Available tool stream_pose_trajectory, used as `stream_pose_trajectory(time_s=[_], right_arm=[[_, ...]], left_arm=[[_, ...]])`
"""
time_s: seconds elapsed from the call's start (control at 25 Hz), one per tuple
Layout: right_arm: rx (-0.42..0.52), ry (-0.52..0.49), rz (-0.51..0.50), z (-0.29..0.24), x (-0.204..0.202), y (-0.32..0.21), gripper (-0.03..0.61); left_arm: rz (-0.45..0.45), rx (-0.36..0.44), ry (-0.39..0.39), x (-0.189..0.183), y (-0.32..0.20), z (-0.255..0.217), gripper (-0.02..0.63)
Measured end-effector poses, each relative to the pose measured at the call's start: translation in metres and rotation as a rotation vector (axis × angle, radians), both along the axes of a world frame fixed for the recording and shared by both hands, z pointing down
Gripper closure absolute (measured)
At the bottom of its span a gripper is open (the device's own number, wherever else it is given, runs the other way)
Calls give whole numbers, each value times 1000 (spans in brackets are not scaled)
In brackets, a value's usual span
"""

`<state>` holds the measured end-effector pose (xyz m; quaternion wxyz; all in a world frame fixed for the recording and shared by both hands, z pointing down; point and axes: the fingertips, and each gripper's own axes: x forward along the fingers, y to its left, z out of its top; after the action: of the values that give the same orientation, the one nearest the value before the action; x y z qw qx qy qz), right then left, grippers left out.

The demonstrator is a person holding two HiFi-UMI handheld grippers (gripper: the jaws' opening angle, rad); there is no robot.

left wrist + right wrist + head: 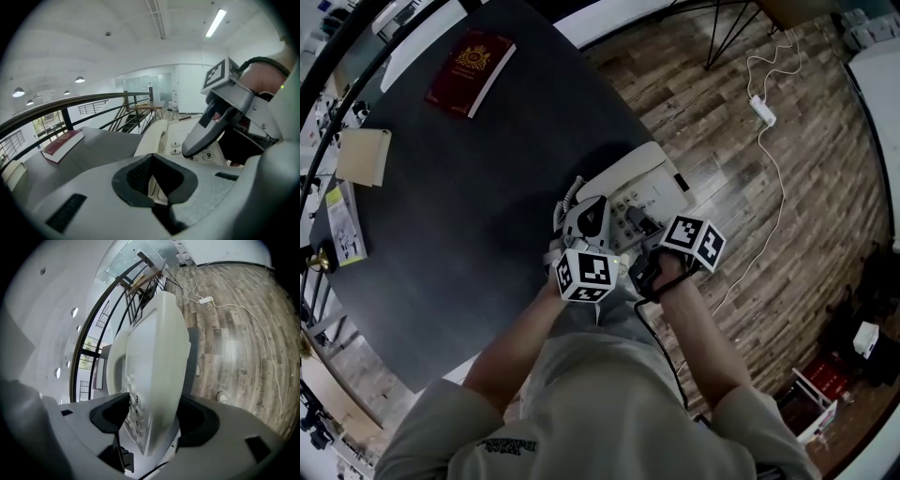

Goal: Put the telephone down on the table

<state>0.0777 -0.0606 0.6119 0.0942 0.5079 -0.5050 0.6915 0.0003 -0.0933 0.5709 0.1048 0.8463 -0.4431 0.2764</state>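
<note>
Jaws first: my right gripper (152, 401) has them spread wide, one on each side of the cream telephone (157, 348). The telephone stands between them edge-on, and I see no firm pinch on it. My left gripper (154, 180) has its dark pads drawn close around a cream part of the telephone's near end, and I read that as a clamp.

Each view gives me something the others lack. The right gripper view looks along the telephone's keypad face and past it to the wooden floor (234, 348), where a white cable (205, 300) trails. It shows almost none of the table. The left gripper view shows the handset (152, 133) lying in its cradle and the number keys (174, 147) beside it. One jaw of the right gripper reaches down over the keys from the right. Further left a red book (63, 143) lies on the grey table (103, 145).

Only the head view gives the whole layout. There the telephone sits at the dark round table's near right rim, just ahead of both marker cubes, with the floor right beside it. The red book and a beige notepad (364, 155) lie well apart from it, on the far side. I cannot tell whether the telephone's base bears fully on the tabletop.
</note>
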Motion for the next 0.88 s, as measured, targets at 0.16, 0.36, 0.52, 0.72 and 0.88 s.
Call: stream_pose_trajectory(time_s=[0.16,0.36,0.52,0.72,0.88], right_arm=[[-34,-3,-29,10,5,6,275],[-64,43,-59,21,14,16,270],[-46,29,-57,23,12,15,270],[-2,33,-51,22,14,17,270],[6,31,-51,22,13,25,270]], left_arm=[[29,-7,5,4,5,3,611],[76,-8,-6,11,17,9,611],[77,-4,2,10,16,9,611],[78,-12,8,13,17,10,611],[68,-22,9,12,16,10,611]])
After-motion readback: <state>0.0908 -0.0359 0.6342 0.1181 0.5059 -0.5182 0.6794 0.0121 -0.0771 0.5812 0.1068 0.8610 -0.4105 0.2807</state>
